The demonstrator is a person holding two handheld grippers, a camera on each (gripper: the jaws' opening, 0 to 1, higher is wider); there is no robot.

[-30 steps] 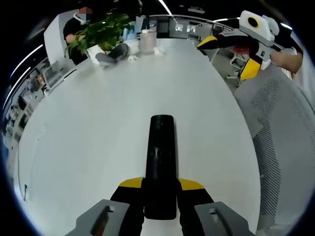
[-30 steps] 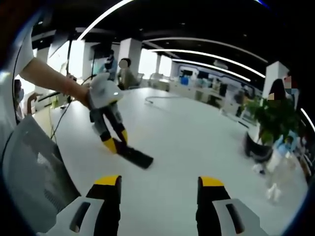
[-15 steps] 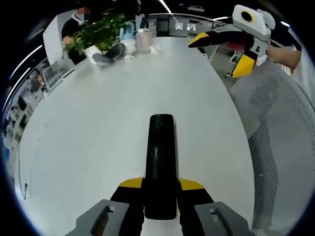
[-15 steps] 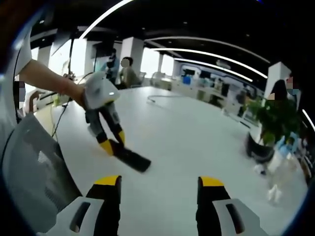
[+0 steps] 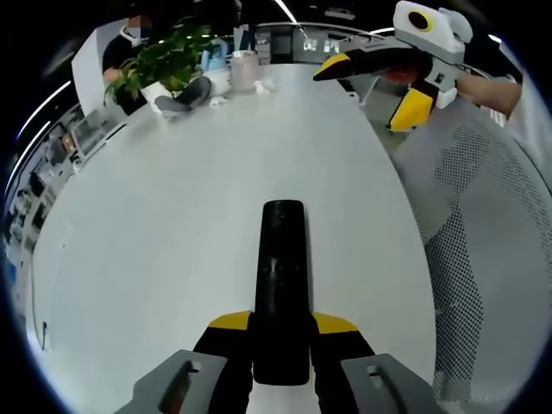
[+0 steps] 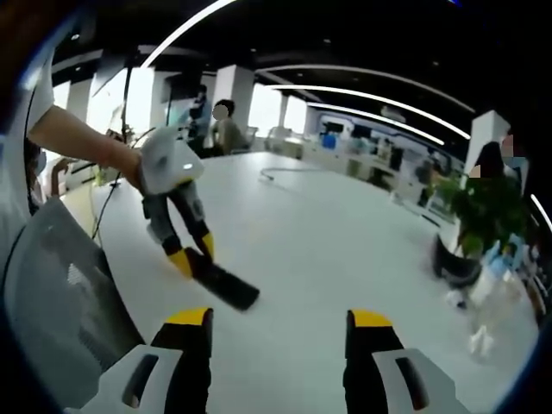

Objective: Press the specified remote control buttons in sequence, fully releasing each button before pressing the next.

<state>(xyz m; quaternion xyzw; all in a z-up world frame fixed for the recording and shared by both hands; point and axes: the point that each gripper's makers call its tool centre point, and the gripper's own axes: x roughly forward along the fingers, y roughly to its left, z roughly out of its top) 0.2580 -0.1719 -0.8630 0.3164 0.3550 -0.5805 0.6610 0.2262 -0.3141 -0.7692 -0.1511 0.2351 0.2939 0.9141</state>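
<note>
While the black remote [image 5: 282,285] is clamped by its near end between the yellow-tipped jaws of the left claw [image 5: 282,332], its length is pointed straight away from the camera over the white bench [image 5: 155,250]. In the right gripper view the same remote [image 6: 220,285] is seen low over the bench top [image 6: 345,250], gripped at one end by the left claw [image 6: 191,258], which is held from above by a hand [image 6: 134,168]; whether the far end touches the surface cannot be told. The right claw [image 6: 279,332] is held with its jaws spread wide and nothing between them, and the remote is placed ahead of it and to the left, apart from its tips. In the left gripper view the right claw [image 5: 366,86] is seen raised beyond the far right edge of the bench, well apart from the remote. A mesh chair back [image 5: 483,224] is seen at the right, and a potted plant [image 5: 159,65] at the far end of the bench.
</note>
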